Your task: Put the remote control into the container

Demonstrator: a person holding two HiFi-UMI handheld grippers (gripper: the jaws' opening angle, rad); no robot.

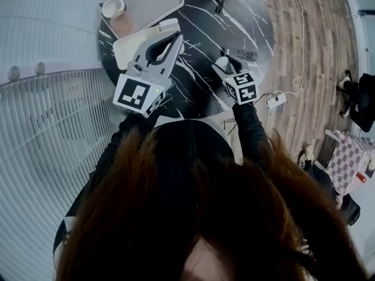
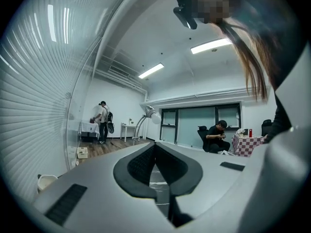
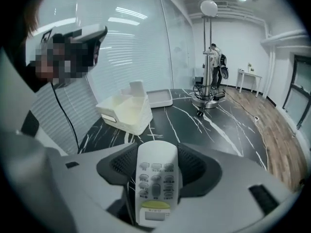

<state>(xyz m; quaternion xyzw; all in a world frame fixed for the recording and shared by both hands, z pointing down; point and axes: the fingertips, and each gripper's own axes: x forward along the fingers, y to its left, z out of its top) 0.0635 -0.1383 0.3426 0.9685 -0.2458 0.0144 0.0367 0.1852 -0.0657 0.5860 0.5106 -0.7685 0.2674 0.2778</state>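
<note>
The white remote control [image 3: 155, 178] lies lengthwise between the black pads of my right gripper [image 3: 156, 150], which is shut on it, buttons facing up. That right gripper [image 1: 226, 57] hovers over the middle of the black marble table [image 1: 205, 34]. The white open container [image 3: 127, 111] stands to the left and ahead of it on the table. In the head view my left gripper [image 1: 174, 38] is raised over the container [image 1: 126, 45] and covers part of it. In the left gripper view the left gripper [image 2: 155, 147] is shut, its tips meeting with nothing between them.
A grey tray [image 1: 149, 2] and a white cup [image 1: 113, 7] sit at the table's far side. A lamp stand's base [image 3: 206, 98] rests on the far edge. A small dark object [image 1: 246, 55] lies by the right rim. A glass wall with blinds [image 1: 47, 127] runs along the left.
</note>
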